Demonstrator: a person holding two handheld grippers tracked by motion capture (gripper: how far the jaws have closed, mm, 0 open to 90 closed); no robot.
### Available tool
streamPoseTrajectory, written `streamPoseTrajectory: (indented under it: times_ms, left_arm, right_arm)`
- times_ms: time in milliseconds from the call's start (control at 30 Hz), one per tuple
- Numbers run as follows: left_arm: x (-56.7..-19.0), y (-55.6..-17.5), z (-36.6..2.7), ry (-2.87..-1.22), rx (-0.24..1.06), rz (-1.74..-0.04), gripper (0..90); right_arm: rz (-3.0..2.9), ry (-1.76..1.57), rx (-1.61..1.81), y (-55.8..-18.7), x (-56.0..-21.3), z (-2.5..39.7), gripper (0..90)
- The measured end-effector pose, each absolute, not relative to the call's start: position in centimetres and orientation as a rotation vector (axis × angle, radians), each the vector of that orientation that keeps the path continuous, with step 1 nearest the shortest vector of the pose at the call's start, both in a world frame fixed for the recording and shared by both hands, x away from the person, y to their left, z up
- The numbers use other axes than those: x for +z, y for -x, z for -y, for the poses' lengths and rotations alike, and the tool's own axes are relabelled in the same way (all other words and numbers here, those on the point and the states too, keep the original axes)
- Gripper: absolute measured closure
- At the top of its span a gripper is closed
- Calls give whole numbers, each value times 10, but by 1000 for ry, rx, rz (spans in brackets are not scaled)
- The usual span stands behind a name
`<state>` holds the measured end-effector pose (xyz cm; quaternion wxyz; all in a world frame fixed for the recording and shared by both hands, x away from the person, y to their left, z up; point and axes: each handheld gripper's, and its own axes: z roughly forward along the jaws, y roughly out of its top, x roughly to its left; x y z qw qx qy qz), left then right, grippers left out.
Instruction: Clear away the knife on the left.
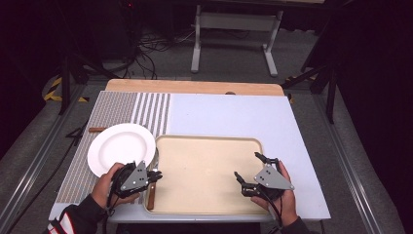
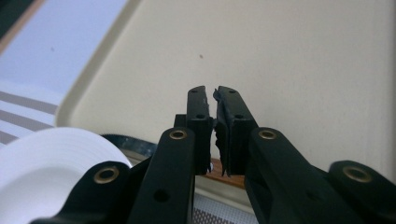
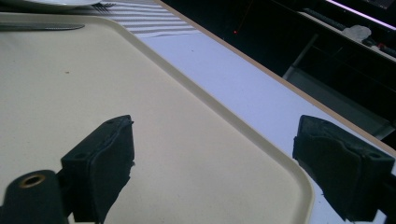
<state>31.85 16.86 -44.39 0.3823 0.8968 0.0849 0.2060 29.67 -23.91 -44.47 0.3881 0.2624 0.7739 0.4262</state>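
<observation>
A beige tray [image 1: 204,165] lies in the middle of the table, with a white plate [image 1: 122,146] to its left on a striped mat [image 1: 146,109]. A knife with a wooden handle [image 1: 151,196] lies along the tray's left rim. In the right gripper view its blade [image 3: 42,27] rests on the tray's far side. My left gripper [image 1: 158,174] is shut and points across that rim just above the handle [image 2: 229,176], with nothing visible between its tips [image 2: 212,91]. My right gripper [image 1: 247,165] hovers wide open and empty over the tray's right part [image 3: 215,126].
A brown handle [image 1: 97,129] pokes out left of the plate. Fork tines [image 3: 100,5] show beside the plate [image 3: 51,2]. A light blue sheet [image 1: 234,114] covers the table behind and right of the tray. Beyond it stand a wooden edge [image 1: 195,87] and a white frame [image 1: 234,29].
</observation>
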Motion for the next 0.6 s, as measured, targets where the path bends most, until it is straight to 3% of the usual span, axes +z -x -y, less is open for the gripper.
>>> streamPoseTrajectory:
  times_ms: [233, 433, 600]
  left_arm:
    - [-436, -310, -177, -2185, 603, -207, 745]
    - [-435, -308, -186, -2130, 627, -242, 600]
    - [-436, -308, -192, -2087, 653, -296, 387]
  right_arm:
    - [-1964, -645, 1117, -293, -442, 237, 131]
    - [-1966, -631, 1112, -292, -442, 236, 131]
    - [-1963, -636, 1118, -292, -442, 236, 131]
